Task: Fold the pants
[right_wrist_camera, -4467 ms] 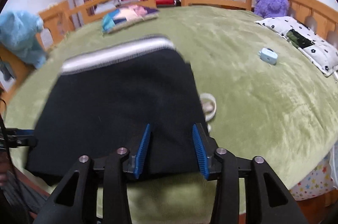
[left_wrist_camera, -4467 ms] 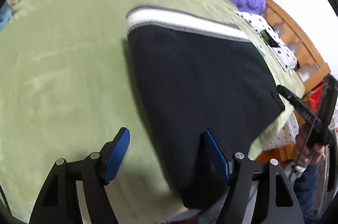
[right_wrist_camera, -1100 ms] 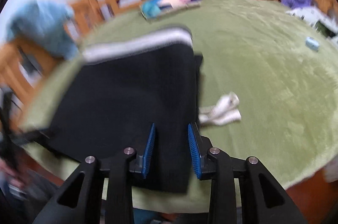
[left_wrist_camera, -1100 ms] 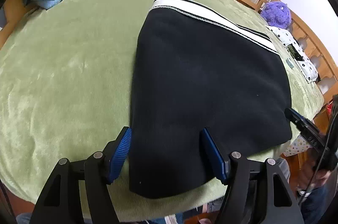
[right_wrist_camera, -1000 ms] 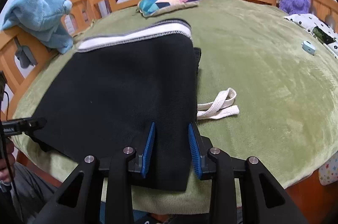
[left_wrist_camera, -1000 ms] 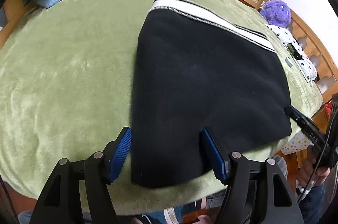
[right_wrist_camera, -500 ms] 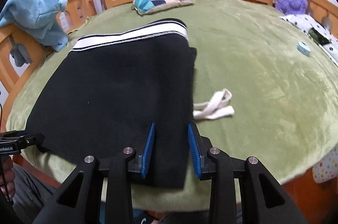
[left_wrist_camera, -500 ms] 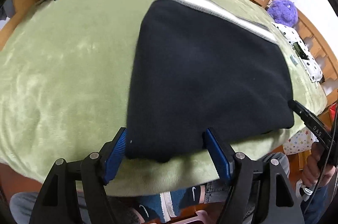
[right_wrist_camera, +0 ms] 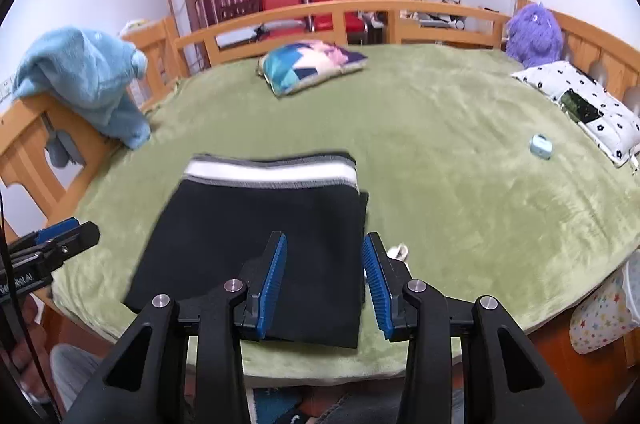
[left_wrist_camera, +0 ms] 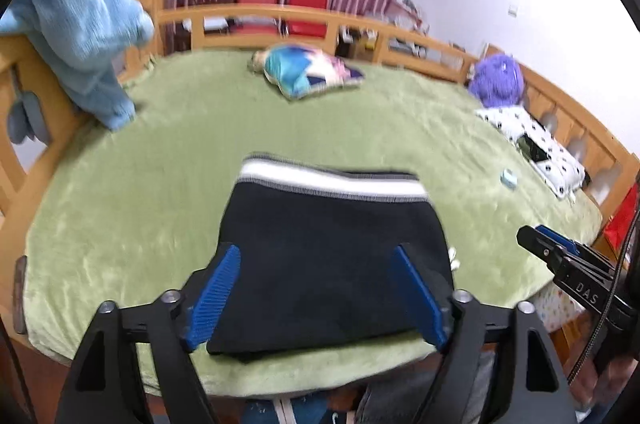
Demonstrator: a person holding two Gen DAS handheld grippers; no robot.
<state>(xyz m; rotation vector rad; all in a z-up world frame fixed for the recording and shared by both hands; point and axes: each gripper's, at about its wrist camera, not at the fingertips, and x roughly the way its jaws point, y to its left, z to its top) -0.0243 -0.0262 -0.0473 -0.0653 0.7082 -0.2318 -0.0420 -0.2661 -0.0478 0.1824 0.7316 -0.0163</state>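
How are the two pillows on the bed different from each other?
The patchwork pillow shows blue, pink and navy patches; the dotted pillow is white with small black marks. The patchwork one lies near the far rail, the dotted one along the right rail beside the purple plush toy. Both lie flat on the green blanket.

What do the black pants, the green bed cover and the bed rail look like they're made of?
Black pants: looks like soft matte knit, possibly fleece, with a ribbed white-and-grey waistband. Green bed cover: plush short-pile fabric, judging by its mottled brushed sheen. Bed rail: light wood with a smooth finish, probably varnished.
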